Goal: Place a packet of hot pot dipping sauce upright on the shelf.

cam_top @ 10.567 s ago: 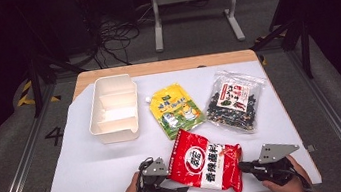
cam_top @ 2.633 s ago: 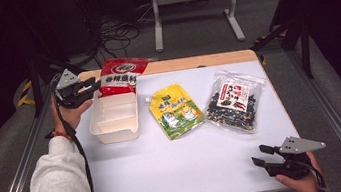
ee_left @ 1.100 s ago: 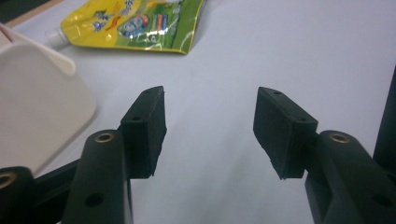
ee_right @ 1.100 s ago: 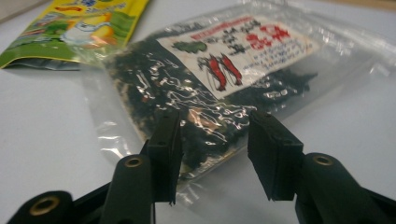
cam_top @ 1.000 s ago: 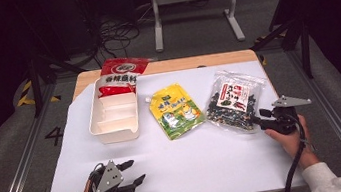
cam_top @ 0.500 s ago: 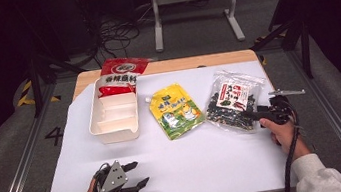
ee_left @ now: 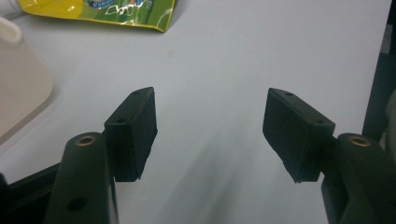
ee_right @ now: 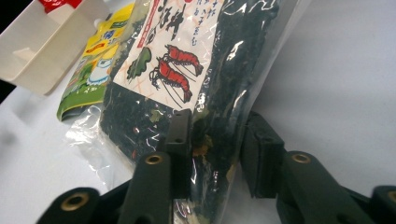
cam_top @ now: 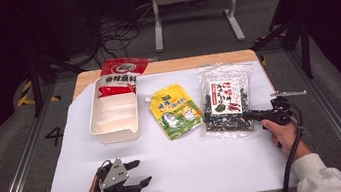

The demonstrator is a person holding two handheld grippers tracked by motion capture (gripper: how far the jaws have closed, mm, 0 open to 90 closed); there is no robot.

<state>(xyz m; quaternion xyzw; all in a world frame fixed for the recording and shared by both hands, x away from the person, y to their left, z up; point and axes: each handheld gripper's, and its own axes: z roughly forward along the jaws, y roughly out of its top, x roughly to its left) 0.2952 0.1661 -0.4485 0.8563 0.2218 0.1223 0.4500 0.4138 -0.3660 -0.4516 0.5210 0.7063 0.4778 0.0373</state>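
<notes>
A clear seaweed bag [cam_top: 225, 97] with a shrimp label lies at the table's right. My right gripper [cam_top: 248, 115] has just been closing and is shut on its near right corner. In the right gripper view the bag [ee_right: 187, 60] is pinched between the pads [ee_right: 180, 133] of that gripper [ee_right: 217, 135]. My left gripper [cam_top: 141, 173] rests near the front edge. Its jaws have just been opening, and that gripper [ee_left: 210, 126] has only bare tabletop between its fingers.
A white divided box [cam_top: 115, 131] stands at the left with a red snack bag [cam_top: 122, 75] leaning in its far end. A yellow-green pouch [cam_top: 175, 110] lies between the box and the seaweed bag. The white table sheet [cam_top: 208, 166] ends close behind my hands.
The right gripper slid left onto the seaweed bag's corner and closed on it. The left gripper stayed near the front edge and its jaws spread a little.
</notes>
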